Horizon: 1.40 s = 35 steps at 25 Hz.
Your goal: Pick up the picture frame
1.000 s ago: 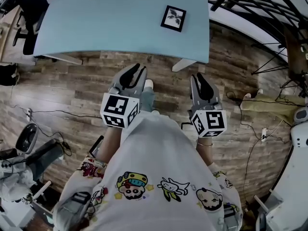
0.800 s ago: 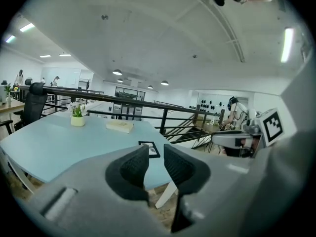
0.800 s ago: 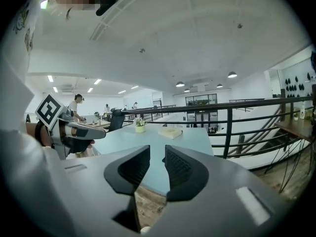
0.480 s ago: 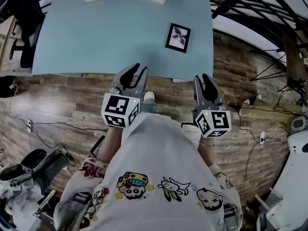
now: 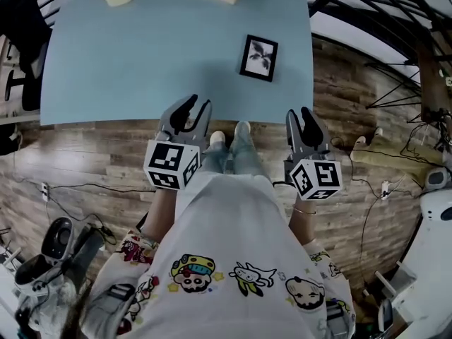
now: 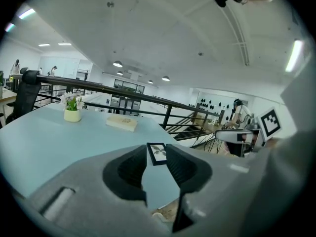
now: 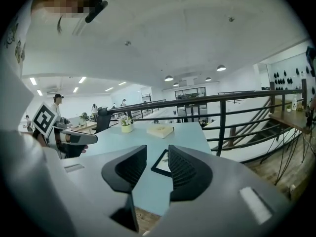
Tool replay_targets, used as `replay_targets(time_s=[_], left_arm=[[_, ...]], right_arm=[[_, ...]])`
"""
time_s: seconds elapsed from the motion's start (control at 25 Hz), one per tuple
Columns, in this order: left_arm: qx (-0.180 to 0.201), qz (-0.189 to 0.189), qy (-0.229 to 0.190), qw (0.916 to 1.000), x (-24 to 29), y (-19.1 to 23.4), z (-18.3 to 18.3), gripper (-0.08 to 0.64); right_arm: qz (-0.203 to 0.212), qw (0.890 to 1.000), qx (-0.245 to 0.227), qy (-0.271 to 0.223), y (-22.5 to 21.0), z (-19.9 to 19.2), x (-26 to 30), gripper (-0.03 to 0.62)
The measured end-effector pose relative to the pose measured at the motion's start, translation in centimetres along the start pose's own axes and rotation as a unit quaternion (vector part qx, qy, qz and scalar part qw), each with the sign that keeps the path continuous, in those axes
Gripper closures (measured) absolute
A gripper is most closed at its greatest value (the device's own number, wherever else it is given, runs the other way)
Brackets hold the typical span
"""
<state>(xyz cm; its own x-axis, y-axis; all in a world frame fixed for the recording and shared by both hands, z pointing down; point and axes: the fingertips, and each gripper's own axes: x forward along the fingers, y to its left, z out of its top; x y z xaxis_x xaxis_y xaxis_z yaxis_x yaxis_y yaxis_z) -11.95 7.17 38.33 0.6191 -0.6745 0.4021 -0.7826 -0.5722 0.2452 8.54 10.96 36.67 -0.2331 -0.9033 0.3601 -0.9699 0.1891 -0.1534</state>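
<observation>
Claws advanced to tabletop (image 5: pixel 141 62) edge
The left claw (image 5: pixel 192 111) and right claw (image 5: pixel 300 119) now reach it, jaws just opened wider, nothing between; picture frame (image 5: pixel 258 58) nearer, 11 o'clock of right claw.

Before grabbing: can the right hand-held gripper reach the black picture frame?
Probably yes: the right hand-held gripper has just been opening its empty jaws, with bare blue table before the black picture frame.

Left gripper (image 5: pixel 198 105) and right gripper (image 5: pixel 299 114) point forward, fingers (image 6: pixel 185 169) just opening (both empty).
</observation>
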Motion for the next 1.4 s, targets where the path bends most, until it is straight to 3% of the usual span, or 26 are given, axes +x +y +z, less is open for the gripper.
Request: replay_targets(time_s=[0.4, 0.84, 1.4], left_arm=[[-0.013, 0.009, 0.017, 0.9997, 6.1, 0.5, 1.2, 0.436], [-0.013, 0.025, 0.008, 0.9996, 14.1, 0.1, 6.1, 0.431], [-0.01, 0.033, 0.008, 0.9994, 17.1, 0.3, 8.0, 0.431]], right_arm=[[0.025, 0.999, 0.014, 0.021, -4.0, 0.5, 5.6, 0.454], [0.078, 0.996, 0.011, 0.033, -8.7, 3.6, 12.1, 0.451], [0.093, 0.995, 0.026, 0.028, -10.8, 5.2, 14.1, 0.451]])
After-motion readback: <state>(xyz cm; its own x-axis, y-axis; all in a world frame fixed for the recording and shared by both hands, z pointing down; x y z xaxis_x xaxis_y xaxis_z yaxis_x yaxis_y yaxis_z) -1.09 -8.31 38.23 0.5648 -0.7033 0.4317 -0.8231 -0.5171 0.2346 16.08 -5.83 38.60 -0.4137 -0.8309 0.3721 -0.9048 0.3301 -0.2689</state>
